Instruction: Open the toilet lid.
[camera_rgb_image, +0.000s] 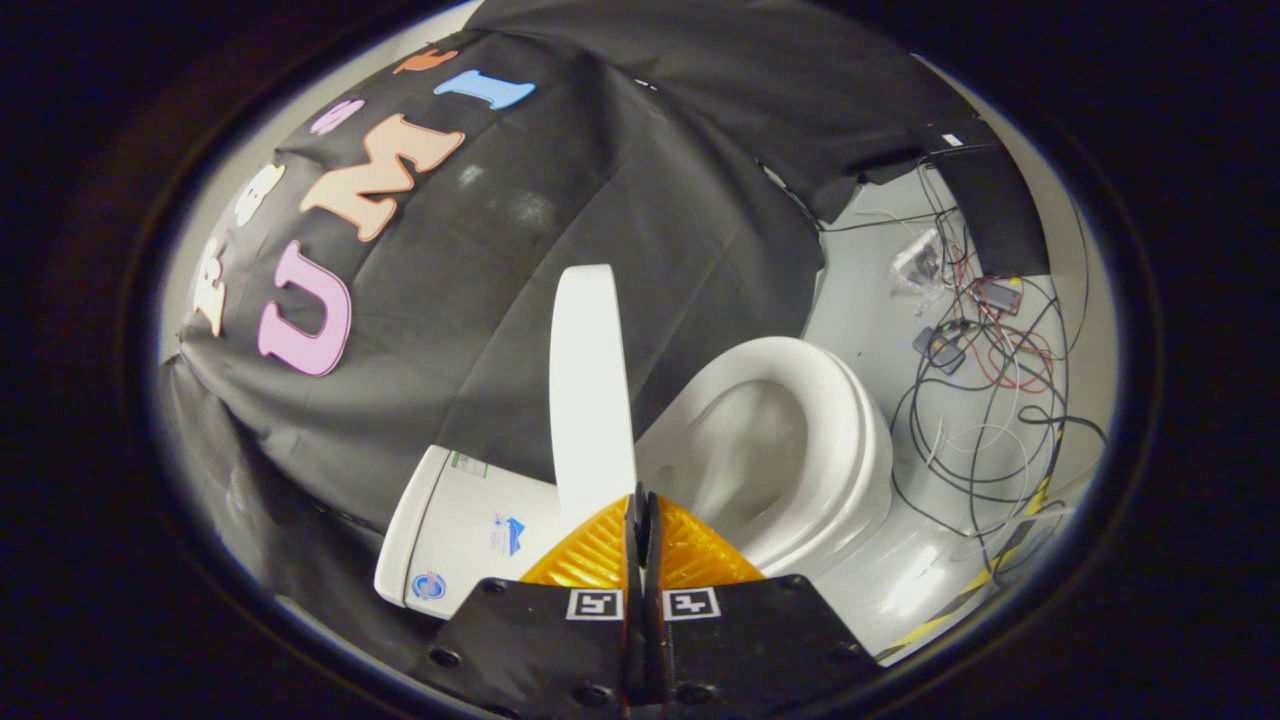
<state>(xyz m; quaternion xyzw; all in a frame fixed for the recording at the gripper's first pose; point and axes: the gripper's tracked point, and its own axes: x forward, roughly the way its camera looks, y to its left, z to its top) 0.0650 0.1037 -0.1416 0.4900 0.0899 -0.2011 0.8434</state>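
The white toilet lid (590, 390) stands raised, seen edge-on, rising from just ahead of my fingers. My gripper (641, 497) is shut, its two fingers pressed together with nothing visible between them; the tips sit at the lid's lower end, the left finger (590, 555) overlapping it. To the right of the lid the white seat ring (850, 440) and the open bowl (750, 450) lie exposed. The white tank (450, 530) is to the left of the fingers, below the lid.
Black cloth (480, 300) hangs as the booth wall behind the toilet. A tangle of black and red cables (985, 400) with small boxes lies on the pale floor right of the bowl. Yellow-black tape (1000, 575) marks the floor near it.
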